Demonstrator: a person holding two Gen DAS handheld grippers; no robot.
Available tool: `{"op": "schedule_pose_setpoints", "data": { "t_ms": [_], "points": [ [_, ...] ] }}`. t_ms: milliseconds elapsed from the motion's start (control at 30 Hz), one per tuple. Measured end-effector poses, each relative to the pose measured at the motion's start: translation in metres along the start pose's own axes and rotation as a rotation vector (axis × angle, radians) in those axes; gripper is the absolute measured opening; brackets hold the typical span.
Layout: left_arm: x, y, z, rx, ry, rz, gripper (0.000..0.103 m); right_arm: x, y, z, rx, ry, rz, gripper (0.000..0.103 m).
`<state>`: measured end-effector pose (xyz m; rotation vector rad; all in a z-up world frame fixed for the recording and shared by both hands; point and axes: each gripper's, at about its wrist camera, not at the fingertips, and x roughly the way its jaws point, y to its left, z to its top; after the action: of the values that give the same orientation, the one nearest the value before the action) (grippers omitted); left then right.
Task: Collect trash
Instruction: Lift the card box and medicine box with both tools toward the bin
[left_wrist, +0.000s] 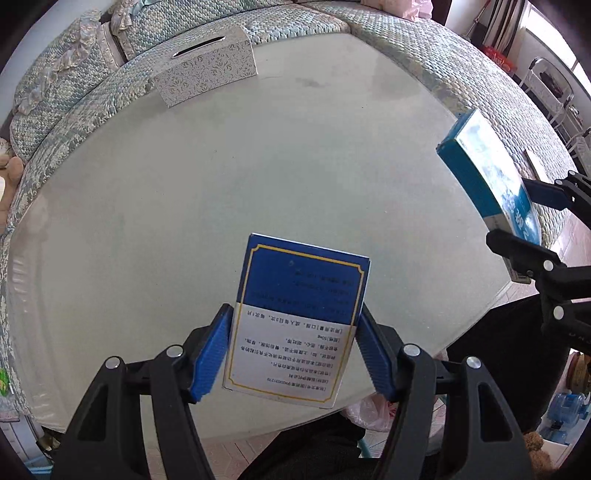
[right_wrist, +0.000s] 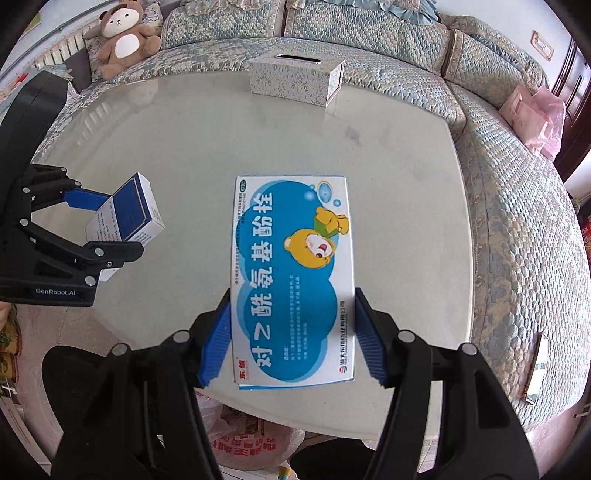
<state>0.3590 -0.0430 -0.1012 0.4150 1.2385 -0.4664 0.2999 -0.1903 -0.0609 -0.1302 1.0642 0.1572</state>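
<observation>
Left gripper (left_wrist: 293, 354) is clamping the blue-and-white box (left_wrist: 299, 317); right gripper (right_wrist: 291, 336) is gripping the bear carton (right_wrist: 293, 277). I am holding both above the table (left_wrist: 166, 240). Judging remaining work: dropping both into the bag (right_wrist: 251, 443) below.

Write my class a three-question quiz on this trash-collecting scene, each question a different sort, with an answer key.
1. True or false: the left gripper holds a dark blue and white box.
2. What does the right gripper hold? A) the cartoon bear box B) the tissue box C) nothing
3. What toy sits on the sofa?

Key: 1 true; 2 A; 3 teddy bear.
</observation>
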Motion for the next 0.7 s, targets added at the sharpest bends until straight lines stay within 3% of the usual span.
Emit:
{"op": "schedule_pose_setpoints", "data": {
  "t_ms": [100, 200, 300, 400, 500, 700],
  "points": [
    [-0.027, -0.015, -0.026, -0.03, -0.038, 0.036, 0.064, -0.024, 0.006, -0.011, -0.028, -0.028, 0.02, 0.06],
    [-0.046, -0.028, -0.053, -0.047, -0.065, 0.025, 0.064, -0.048, 0.015, -0.029, -0.053, -0.063, 0.028, 0.06],
    [-0.063, -0.046, -0.077, -0.044, -0.131, 0.111, 0.064, -0.065, 0.022, -0.044, -0.074, -0.086, 0.033, 0.06],
    [-0.07, -0.062, -0.099, -0.057, -0.154, 0.117, 0.064, -0.08, 0.031, -0.062, -0.096, -0.108, 0.031, 0.06],
    [-0.072, -0.083, -0.119, -0.028, -0.188, 0.182, 0.064, -0.091, 0.039, -0.078, -0.106, -0.119, 0.045, 0.06],
    [-0.074, -0.105, -0.156, -0.038, -0.215, 0.106, 0.064, -0.103, 0.054, -0.112, -0.135, -0.134, 0.031, 0.06]
  ]
}}
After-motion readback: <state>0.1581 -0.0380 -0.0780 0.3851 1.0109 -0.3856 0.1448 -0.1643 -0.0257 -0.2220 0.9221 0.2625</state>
